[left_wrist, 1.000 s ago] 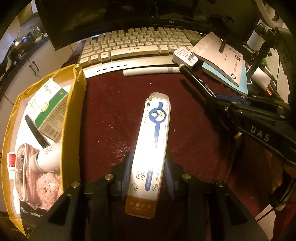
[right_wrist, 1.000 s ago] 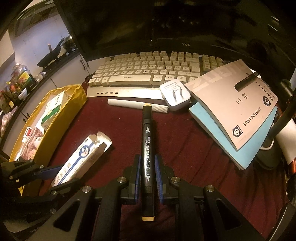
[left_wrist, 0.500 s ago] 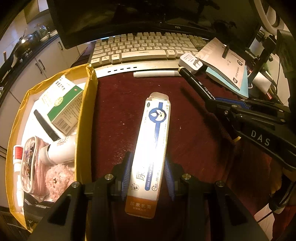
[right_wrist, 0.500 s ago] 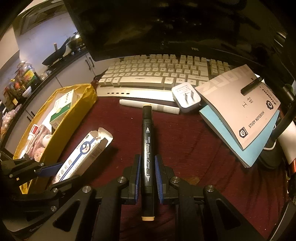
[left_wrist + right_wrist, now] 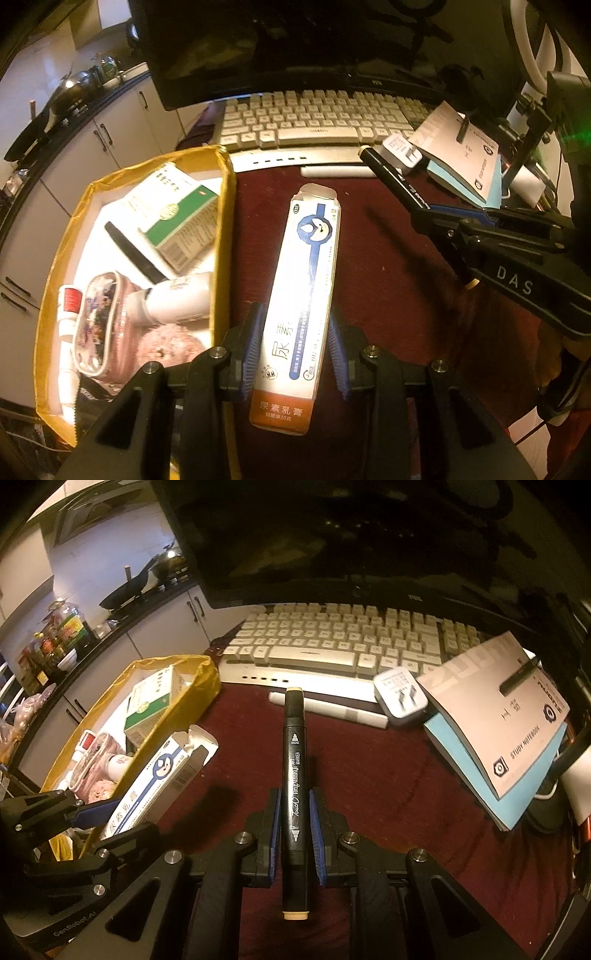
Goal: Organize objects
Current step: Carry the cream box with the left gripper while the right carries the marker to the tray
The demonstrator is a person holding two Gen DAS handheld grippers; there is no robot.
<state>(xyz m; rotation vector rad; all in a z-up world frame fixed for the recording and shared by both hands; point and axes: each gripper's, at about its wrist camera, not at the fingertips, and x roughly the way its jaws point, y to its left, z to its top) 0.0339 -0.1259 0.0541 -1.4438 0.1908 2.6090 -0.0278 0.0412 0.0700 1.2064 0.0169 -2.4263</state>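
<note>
Beside the yellow bin [image 5: 225, 236], the left gripper [image 5: 295, 354] clamps the ointment box [image 5: 306, 280] near its lower end and the right gripper [image 5: 293, 834] pinches the marker [image 5: 294, 775], both held off the cloth; the top-heavy box may pivot and catch the bin's wall.

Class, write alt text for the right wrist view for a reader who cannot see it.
The right gripper clamps a black marker above a dark red desk. Ahead lie a keyboard, white charger and notebook; at left, a yellow box.
</note>
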